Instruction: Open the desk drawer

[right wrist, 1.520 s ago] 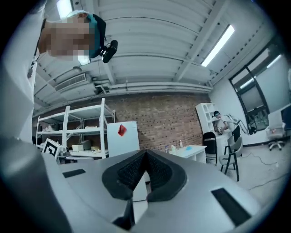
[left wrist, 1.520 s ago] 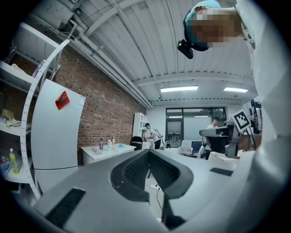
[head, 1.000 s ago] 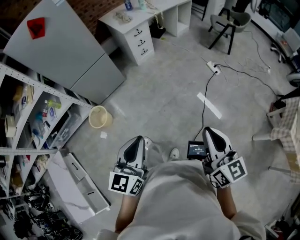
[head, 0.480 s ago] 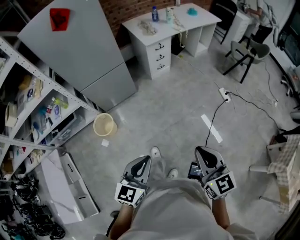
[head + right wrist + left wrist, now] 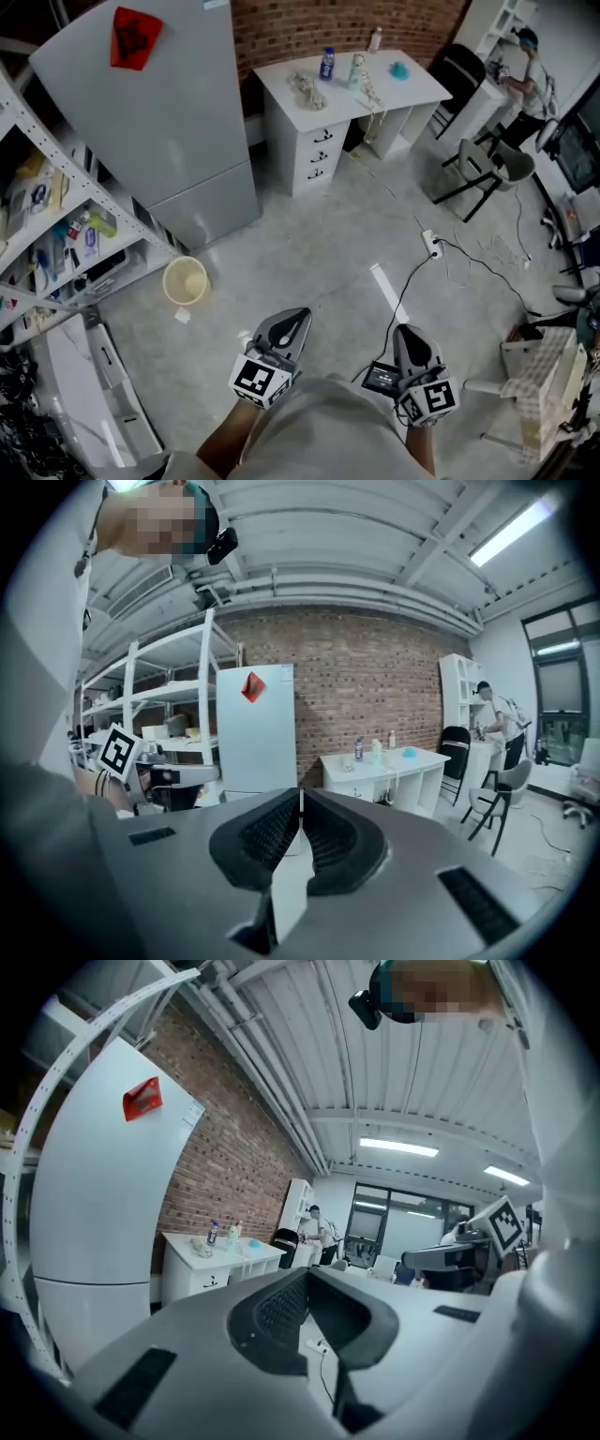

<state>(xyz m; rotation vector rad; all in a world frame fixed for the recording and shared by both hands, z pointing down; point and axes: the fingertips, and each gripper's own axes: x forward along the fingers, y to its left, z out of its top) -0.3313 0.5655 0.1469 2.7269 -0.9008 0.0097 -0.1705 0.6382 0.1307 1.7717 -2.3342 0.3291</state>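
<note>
The white desk stands against the brick wall at the top of the head view. Its stack of three drawers with dark handles is shut. The desk shows small at the left gripper view's left, and the desk and its drawers show right of centre in the right gripper view. My left gripper and right gripper are held low over the floor, far short of the desk. Both point toward it, shut, with nothing between the jaws.
A tall grey fridge with a red sticker stands left of the desk, and metal shelving is further left. On the floor are a pale bucket, a power strip with cable and a black chair. A person is at the far right.
The view has advanced toward the desk, which now sits nearer and more central. Both grippers have sunk lower in the picture and stay shut.
</note>
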